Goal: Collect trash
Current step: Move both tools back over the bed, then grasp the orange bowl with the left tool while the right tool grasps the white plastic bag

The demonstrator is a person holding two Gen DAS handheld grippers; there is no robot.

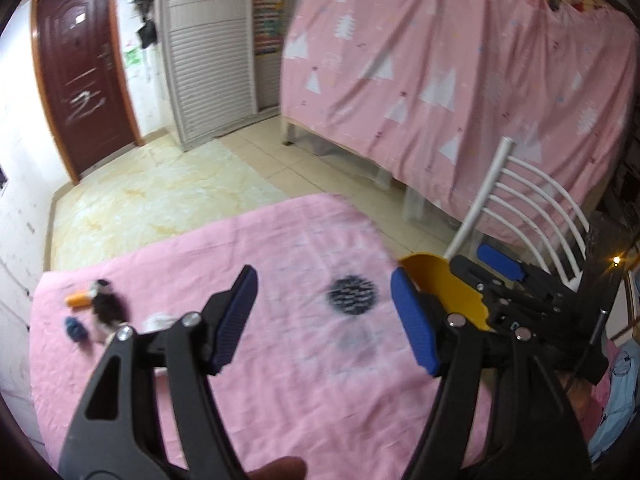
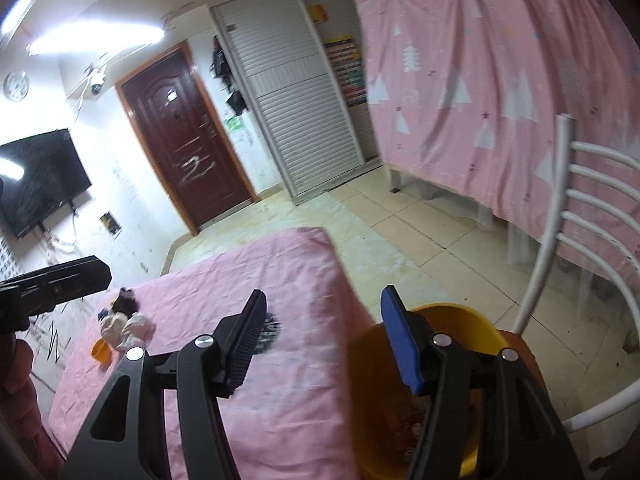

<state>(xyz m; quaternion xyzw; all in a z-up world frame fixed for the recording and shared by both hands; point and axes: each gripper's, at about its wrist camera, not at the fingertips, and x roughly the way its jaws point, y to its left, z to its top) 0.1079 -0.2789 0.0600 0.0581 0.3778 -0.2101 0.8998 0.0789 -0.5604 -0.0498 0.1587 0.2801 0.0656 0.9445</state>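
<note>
A small trash pile lies at the left end of the pink-covered table (image 1: 280, 380): an orange piece (image 1: 78, 300), a black fuzzy clump (image 1: 106, 304), a blue scrap (image 1: 76, 328) and a white crumple (image 1: 158, 320). The same pile (image 2: 124, 320) shows in the right wrist view, with an orange cup (image 2: 100, 350) beside it. My left gripper (image 1: 324, 276) hovers open over the cloth, right of the pile, with nothing between its pads. My right gripper (image 2: 323, 292) is open above the table's right edge and the yellow bucket (image 2: 452, 320). The bucket (image 1: 444, 284) hides part of my right gripper (image 1: 492, 276).
A round black patch (image 1: 352, 294) marks the cloth between the left fingers. A white slatted chair (image 2: 568, 216) stands right of the bucket. Pink curtains (image 1: 440, 60) hang behind, with tiled floor (image 1: 160, 184), a brown door (image 1: 80, 64) and a white shutter cabinet (image 1: 208, 52) beyond the table.
</note>
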